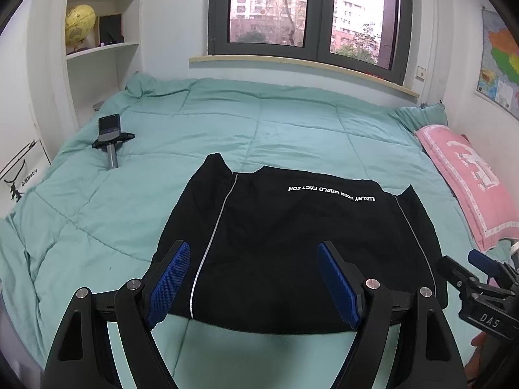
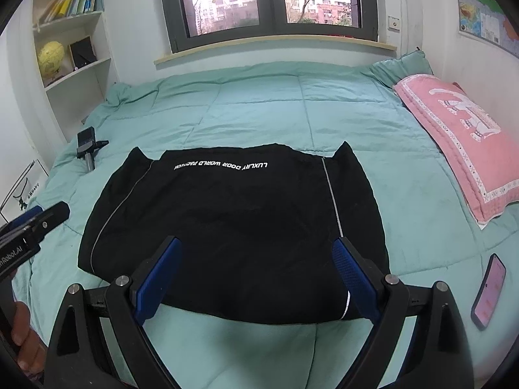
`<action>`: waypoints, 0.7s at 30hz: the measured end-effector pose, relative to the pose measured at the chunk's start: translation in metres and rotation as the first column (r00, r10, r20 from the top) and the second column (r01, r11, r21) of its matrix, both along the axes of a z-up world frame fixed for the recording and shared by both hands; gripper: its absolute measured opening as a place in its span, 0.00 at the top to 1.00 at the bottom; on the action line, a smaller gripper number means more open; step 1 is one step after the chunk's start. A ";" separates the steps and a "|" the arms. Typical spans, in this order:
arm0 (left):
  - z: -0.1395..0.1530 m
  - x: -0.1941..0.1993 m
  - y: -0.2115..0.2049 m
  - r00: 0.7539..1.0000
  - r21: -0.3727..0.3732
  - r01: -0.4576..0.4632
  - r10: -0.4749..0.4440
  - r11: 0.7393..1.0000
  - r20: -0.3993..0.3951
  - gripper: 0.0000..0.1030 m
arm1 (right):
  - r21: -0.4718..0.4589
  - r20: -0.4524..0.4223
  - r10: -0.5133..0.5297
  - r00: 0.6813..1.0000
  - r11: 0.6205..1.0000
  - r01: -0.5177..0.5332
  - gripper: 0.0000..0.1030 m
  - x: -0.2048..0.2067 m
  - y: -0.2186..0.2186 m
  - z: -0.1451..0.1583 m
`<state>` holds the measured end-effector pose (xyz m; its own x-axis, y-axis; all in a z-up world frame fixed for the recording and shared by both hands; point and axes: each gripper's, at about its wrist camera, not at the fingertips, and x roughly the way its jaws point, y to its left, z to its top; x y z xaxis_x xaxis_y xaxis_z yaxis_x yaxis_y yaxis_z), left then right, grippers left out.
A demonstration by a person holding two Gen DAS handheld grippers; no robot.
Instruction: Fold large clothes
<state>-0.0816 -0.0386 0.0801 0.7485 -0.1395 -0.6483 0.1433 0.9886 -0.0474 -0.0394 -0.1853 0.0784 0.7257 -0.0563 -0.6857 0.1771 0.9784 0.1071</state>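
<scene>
Left tongs (image 1: 253, 278) spread wide, gripping nothing; right tongs (image 2: 256, 275) likewise agape and empty, both hovering above near hem. Black garment (image 2: 233, 220) lying on green bed quilt (image 2: 259, 107), already folded into a rough rectangle with sleeves tucked in. Probably one more fold left, or only smoothing.

The black garment (image 1: 292, 243) bears white lettering, upside down: "LUXLRY DOOR WORLD FACTION". The right gripper (image 1: 480, 291) body reads "DAS". A poster (image 1: 19, 178) beside the bed's left edge reads "Baby".
</scene>
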 end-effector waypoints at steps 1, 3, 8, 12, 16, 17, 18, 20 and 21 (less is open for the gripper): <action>0.000 0.000 0.000 1.000 0.002 0.000 0.000 1.000 -0.001 0.21 | 0.003 0.003 -0.002 1.000 1.000 0.002 0.08 0.000 -0.001 0.000; -0.001 0.001 -0.001 1.000 0.001 0.000 0.000 1.000 -0.004 0.21 | 0.010 0.004 -0.004 1.000 1.000 0.004 0.08 0.000 -0.003 0.001; -0.002 0.003 0.000 1.000 -0.004 -0.004 0.004 1.000 -0.012 0.21 | 0.031 0.014 -0.016 1.000 0.999 0.016 0.08 0.002 -0.010 0.002; -0.001 0.003 0.000 1.000 -0.002 -0.008 0.008 1.000 -0.011 0.21 | 0.034 0.025 -0.023 0.999 0.999 0.022 0.08 0.003 -0.012 0.006; -0.001 0.003 -0.001 1.000 -0.001 -0.003 0.003 1.000 -0.013 0.21 | 0.032 0.022 -0.021 1.000 0.999 0.020 0.08 0.003 -0.010 0.005; -0.002 0.003 -0.002 1.000 0.001 -0.001 0.001 1.000 -0.014 0.21 | 0.032 0.016 -0.019 1.000 0.999 0.019 0.08 0.003 -0.010 0.003; -0.002 0.003 -0.002 1.000 0.004 0.000 0.000 1.000 -0.015 0.21 | 0.031 0.013 -0.020 1.000 0.999 0.019 0.08 0.004 -0.009 0.003; -0.003 0.002 -0.002 1.000 0.008 0.001 -0.001 1.000 -0.017 0.21 | 0.031 0.010 -0.018 1.000 0.999 0.018 0.08 0.004 -0.009 0.001; -0.003 0.002 -0.002 1.000 0.008 0.001 -0.001 1.000 -0.018 0.21 | 0.032 0.009 -0.016 1.000 0.999 0.016 0.08 0.004 -0.008 0.001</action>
